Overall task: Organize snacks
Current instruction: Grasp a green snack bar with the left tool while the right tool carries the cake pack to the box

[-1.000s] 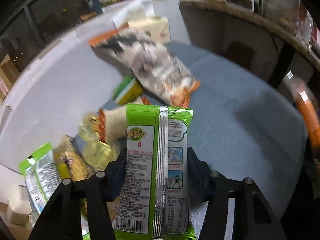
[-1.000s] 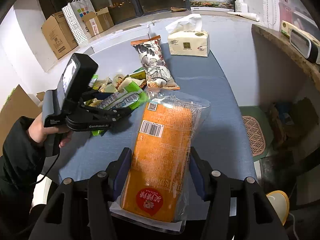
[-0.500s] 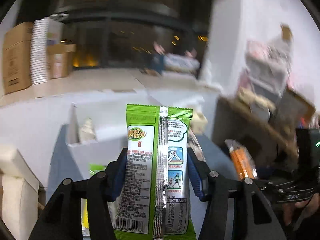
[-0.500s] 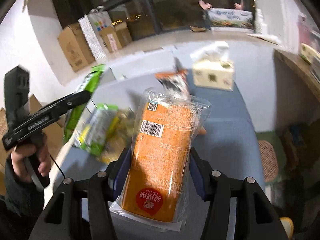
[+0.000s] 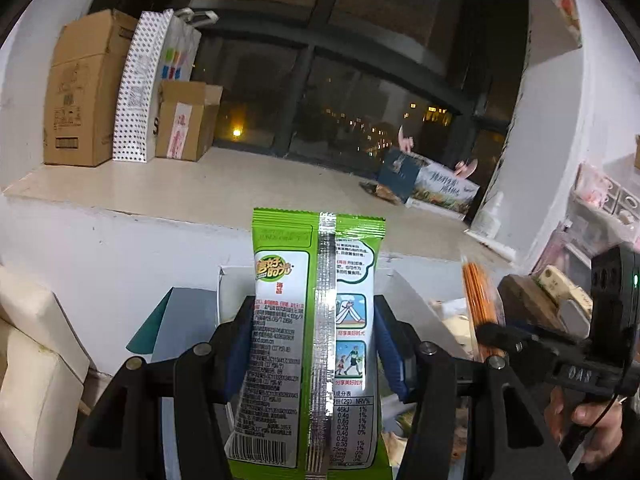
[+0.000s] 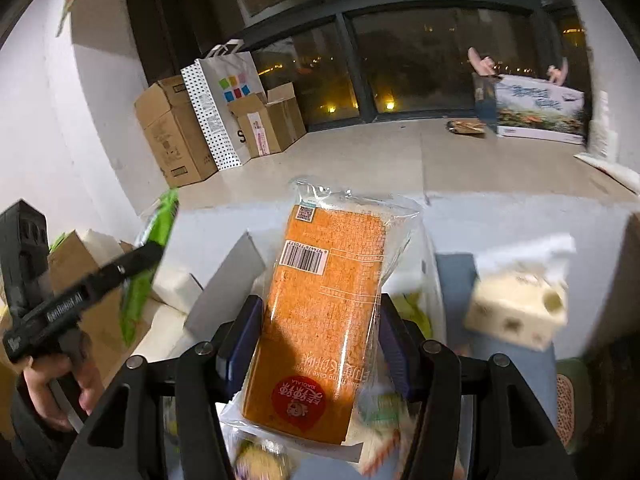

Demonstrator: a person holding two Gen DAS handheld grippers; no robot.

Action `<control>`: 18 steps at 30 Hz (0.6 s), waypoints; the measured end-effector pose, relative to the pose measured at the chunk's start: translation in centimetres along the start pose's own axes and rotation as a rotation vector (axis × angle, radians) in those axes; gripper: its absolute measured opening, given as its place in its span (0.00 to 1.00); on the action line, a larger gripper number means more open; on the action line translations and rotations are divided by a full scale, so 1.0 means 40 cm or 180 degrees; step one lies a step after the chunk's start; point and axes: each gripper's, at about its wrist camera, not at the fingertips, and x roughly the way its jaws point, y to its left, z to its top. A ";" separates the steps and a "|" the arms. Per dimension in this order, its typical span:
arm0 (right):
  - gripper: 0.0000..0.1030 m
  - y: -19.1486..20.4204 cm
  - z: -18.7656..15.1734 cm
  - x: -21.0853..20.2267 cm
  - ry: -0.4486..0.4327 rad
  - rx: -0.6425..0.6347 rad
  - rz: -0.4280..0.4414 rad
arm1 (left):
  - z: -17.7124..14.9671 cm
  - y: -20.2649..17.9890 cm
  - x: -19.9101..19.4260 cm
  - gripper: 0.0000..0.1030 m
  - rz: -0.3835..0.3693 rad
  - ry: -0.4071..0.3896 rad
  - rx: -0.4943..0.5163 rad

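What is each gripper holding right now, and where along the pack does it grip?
The left gripper clamps the green snack packet across its side edges, about midway up. The right gripper clamps the orange cake pack by its long sides, around mid-length.

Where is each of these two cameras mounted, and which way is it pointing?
Left wrist: sits on the left hand-held gripper, looking forward past its green snack packet toward the dark window; the person's right hand shows at the edge.
Right wrist: sits on the right hand-held gripper, looking past its orange cake packet toward the same window; the left hand shows.
Shared: cardboard boxes, dotted bag, and each other's gripper.
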 end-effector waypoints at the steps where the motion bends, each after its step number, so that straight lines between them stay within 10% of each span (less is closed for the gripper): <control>1: 0.60 0.000 0.031 0.037 0.0016 0.0018 0.0007 | 0.007 0.000 0.030 0.58 0.0011 0.0035 0.0012; 4: 0.60 -0.010 0.084 0.123 0.0114 0.0024 -0.0047 | 0.008 -0.002 0.110 0.63 0.0035 0.0157 -0.0014; 6: 0.64 -0.019 0.112 0.178 0.0182 -0.0030 -0.0145 | 0.009 0.008 0.162 0.87 -0.0028 0.0262 -0.0100; 8: 0.90 -0.042 0.136 0.228 0.0258 0.0026 -0.0211 | 0.006 0.019 0.209 1.00 -0.0020 0.0487 -0.0227; 18: 1.00 -0.101 0.140 0.191 0.0086 0.0157 -0.0264 | -0.042 0.006 0.186 1.00 0.0017 0.0480 -0.0106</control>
